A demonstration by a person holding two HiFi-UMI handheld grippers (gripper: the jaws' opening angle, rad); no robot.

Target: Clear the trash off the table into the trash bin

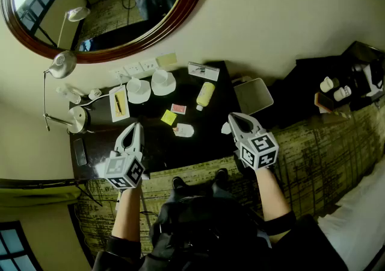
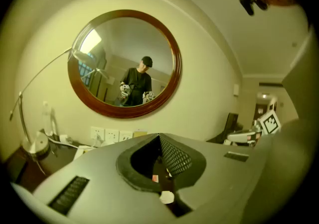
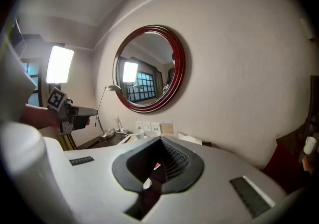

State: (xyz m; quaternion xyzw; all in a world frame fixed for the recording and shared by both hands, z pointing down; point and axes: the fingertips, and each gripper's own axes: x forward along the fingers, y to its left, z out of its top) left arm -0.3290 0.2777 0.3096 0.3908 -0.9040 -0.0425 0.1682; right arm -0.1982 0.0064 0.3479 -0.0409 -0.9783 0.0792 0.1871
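**A:** How does the person hold the arms?

**B:** Both forearms reach forward from the body, side by side and well apart. The left tool (image 1: 135, 128) and the right tool (image 1: 236, 119) hover over the near part of the desk (image 1: 204, 143). Their noses aim at the wall and tip slightly downward.

**A:** And the jaws?

**B:** On each tool the jaws are pressed together at the tips, with nothing gripped between them.

**A:** Where is the trash?

**B:** It lies on the dark, glossy desk between the two tools. There is a crumpled white wad (image 1: 184, 130), a flat yellow packet (image 1: 168, 117) just beyond it, and a small pink packet (image 1: 178, 108) further back. A smaller white scrap (image 1: 225, 128) lies just beside the right tool's tip.

**A:** What else is there?

**B:** A pale yellow bottle (image 1: 205, 94) lies on its side, and white cups (image 1: 137, 87) sit on saucers near the wall. A round mirror (image 1: 102, 5) hangs above in a polished reddish wood frame. A pale rounded-square container (image 1: 253, 95) sits at the desk's right end, but whether it is a tray or a bin cannot be told.
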